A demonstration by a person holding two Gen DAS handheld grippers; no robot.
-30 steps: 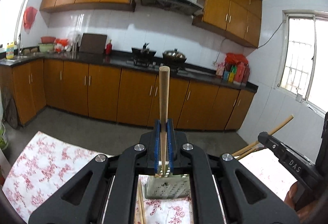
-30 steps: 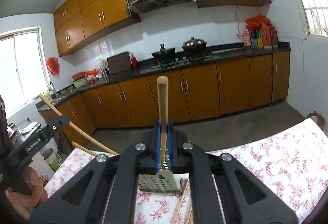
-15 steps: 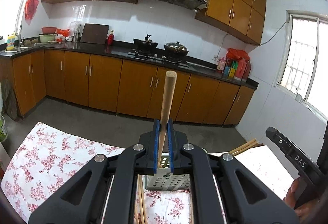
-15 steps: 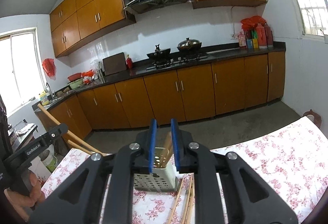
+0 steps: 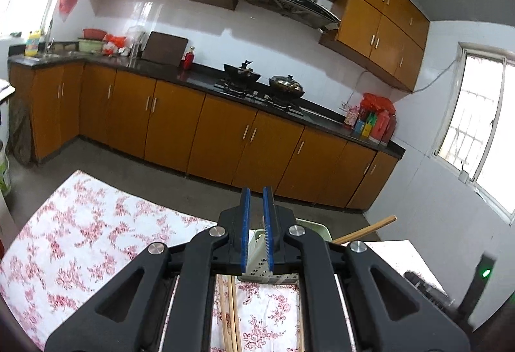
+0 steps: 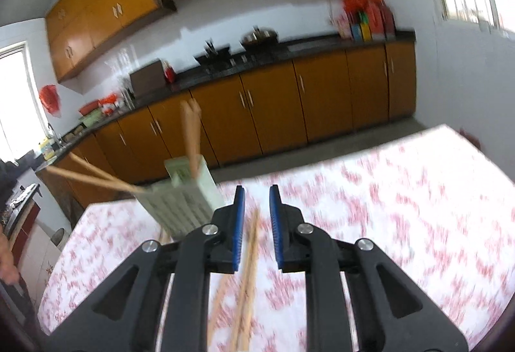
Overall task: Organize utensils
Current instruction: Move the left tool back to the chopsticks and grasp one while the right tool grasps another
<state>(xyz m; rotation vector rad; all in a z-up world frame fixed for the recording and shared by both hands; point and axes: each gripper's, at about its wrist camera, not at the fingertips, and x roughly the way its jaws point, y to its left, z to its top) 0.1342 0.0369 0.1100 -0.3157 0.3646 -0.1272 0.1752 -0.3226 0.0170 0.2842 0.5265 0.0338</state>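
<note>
A pale perforated utensil holder [image 6: 183,194] stands on the flowered tablecloth [image 6: 402,207], to the left beyond my right gripper. It holds upright chopsticks [image 6: 191,133] and two that lean left [image 6: 93,175]. My right gripper [image 6: 256,191] is open and low over loose chopsticks [image 6: 248,271] lying on the cloth, with nothing between its pads. My left gripper [image 5: 256,200] is all but closed and empty. The holder [image 5: 289,228] sits right behind it, with one chopstick [image 5: 367,228] sticking out to the right. More loose chopsticks [image 5: 228,313] lie under the left gripper.
The table's far edge [image 5: 145,204] drops to a grey floor, with orange kitchen cabinets [image 5: 225,133] beyond. A dark blurred device with a green light [image 5: 482,273] is at the lower right of the left wrist view. A person's hand [image 6: 4,255] shows at the left edge.
Both grippers held a chopstick upright over the holder; both are now empty. The right one opened first, then sank toward the loose chopsticks on the cloth. The left one shifted sideways.
</note>
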